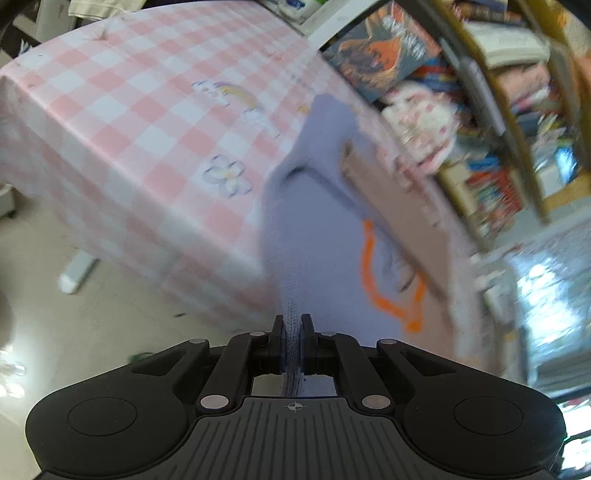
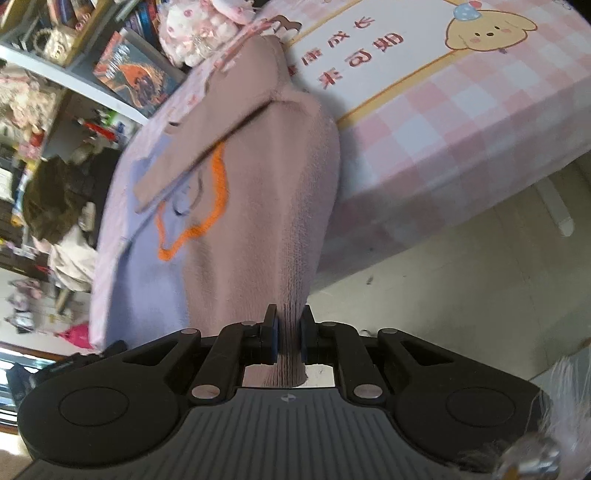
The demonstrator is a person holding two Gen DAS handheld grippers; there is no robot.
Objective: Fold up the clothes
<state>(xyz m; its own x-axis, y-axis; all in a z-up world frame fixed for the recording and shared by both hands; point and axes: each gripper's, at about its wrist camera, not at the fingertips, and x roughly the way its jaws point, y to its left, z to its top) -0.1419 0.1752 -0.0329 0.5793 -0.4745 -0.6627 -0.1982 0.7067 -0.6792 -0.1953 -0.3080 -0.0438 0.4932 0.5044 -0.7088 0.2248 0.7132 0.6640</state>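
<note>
A knitted sweater, lavender and dusty pink with an orange outline, hangs stretched off the table's front edge. My left gripper (image 1: 293, 325) is shut on its lavender part (image 1: 310, 229). My right gripper (image 2: 288, 325) is shut on its pink part (image 2: 280, 206). Both hold the sweater's near edge below the tabletop level, over the floor. The far end of the sweater lies on the table, with a pink sleeve (image 2: 207, 136) folded across it.
The table carries a pink-and-white checked cloth (image 1: 147, 110) with cartoon prints (image 2: 487, 29). Shelves of books and toys (image 1: 517, 129) stand behind it. A person with dark hair (image 2: 51, 199) is at the left in the right wrist view. Beige floor (image 2: 461, 295) lies below.
</note>
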